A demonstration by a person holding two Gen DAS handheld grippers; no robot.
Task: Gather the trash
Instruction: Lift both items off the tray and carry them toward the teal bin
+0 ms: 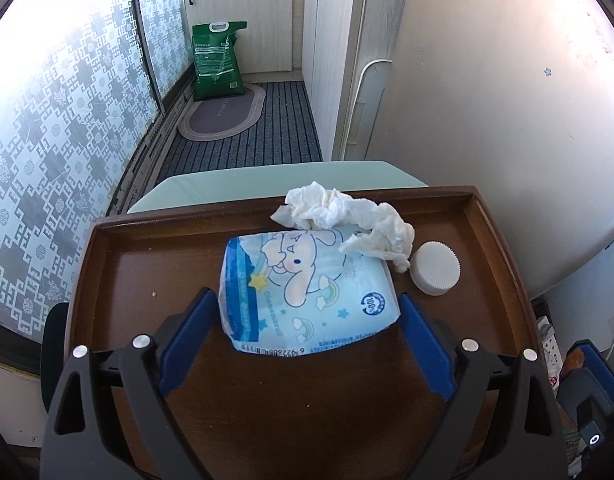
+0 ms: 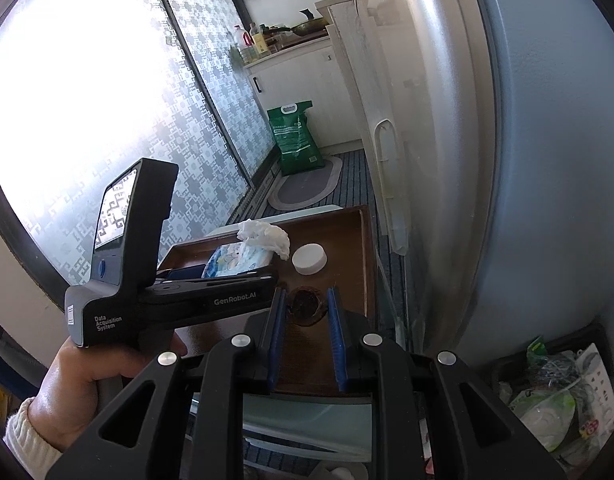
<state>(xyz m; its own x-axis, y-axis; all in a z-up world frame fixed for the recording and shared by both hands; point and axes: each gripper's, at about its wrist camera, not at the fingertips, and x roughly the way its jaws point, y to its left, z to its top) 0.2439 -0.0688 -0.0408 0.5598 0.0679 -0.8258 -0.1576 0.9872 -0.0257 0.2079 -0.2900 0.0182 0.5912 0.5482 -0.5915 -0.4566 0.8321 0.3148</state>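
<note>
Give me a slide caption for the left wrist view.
Open left tool straddling a cartoon tissue pack on a wooden tray, beside crumpled tissue and white cap.

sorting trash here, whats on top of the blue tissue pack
A crumpled white tissue lies over the far corner of the tissue pack on the wooden tray. The pack's corner beneath is covered.
</note>
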